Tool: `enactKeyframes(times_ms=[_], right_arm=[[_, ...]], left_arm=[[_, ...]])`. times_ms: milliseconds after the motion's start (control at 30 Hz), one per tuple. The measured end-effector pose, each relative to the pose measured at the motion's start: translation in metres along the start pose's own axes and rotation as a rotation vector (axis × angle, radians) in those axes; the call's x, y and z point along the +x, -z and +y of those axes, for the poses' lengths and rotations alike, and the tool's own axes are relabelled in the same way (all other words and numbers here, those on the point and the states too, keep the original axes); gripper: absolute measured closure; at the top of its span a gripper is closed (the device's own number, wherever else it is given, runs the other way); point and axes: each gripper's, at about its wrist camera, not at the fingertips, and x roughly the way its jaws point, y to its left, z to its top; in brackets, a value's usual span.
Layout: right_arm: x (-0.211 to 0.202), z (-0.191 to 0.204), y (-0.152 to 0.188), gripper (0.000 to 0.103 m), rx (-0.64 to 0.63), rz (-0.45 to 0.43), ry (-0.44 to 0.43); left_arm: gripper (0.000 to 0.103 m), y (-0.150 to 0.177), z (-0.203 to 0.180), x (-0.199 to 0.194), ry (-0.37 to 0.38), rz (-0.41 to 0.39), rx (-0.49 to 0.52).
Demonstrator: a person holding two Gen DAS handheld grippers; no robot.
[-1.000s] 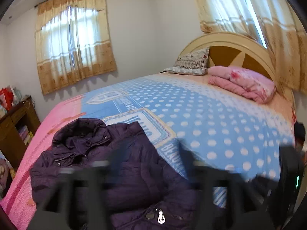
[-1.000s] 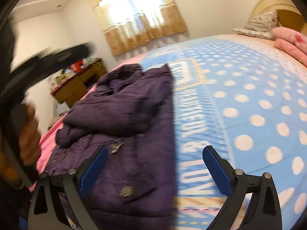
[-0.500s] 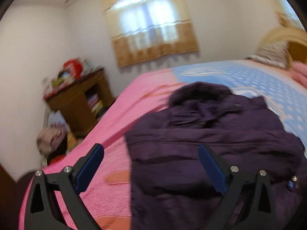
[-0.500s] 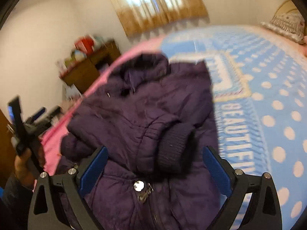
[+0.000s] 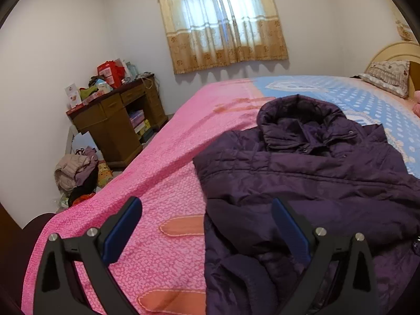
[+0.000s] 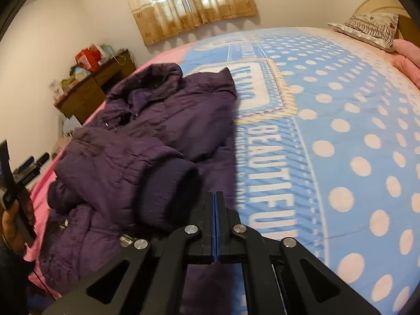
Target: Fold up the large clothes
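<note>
A dark purple padded jacket (image 5: 315,170) lies front up on the bed, hood toward the window, one sleeve folded across its chest. My left gripper (image 5: 207,207) is open just above the jacket's left edge; one finger (image 5: 123,225) is over the pink cover (image 5: 168,173), the other finger (image 5: 288,225) over the lower sleeve. In the right wrist view my right gripper (image 6: 215,202) is shut, pads pressed together with no cloth visible between them, right beside the ribbed cuff (image 6: 168,191) of the folded sleeve on the jacket (image 6: 162,120). A hand (image 6: 15,225) holds the left gripper's handle at the left edge.
The blue dotted cover (image 6: 341,131) spreads to the right of the jacket. A pillow (image 5: 388,76) and a pink folded blanket (image 6: 409,57) lie by the headboard. A cluttered wooden desk (image 5: 115,120) and a pile of clothes (image 5: 76,168) stand on the floor left of the bed.
My left gripper swung left from facing the headboard to the jacket's left edge. My right gripper's jaws went from wide open to shut as it neared the folded sleeve's cuff.
</note>
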Motion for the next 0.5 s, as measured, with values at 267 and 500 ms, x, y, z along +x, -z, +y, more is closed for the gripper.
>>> enactKeyframes(times_ms=[267,500], right_arm=[[-0.009,0.087,-0.033,0.007,-0.134,-0.099,-0.059],[0.061,0.132,-0.040,0.038,-0.149,-0.001,-0.112]], left_arm=[[0.000,-0.029,0.012,0.017,-0.036,-0.024,-0.059],[0.000,-0.044,-0.038,0.063,0.080,0.046,-0.014]])
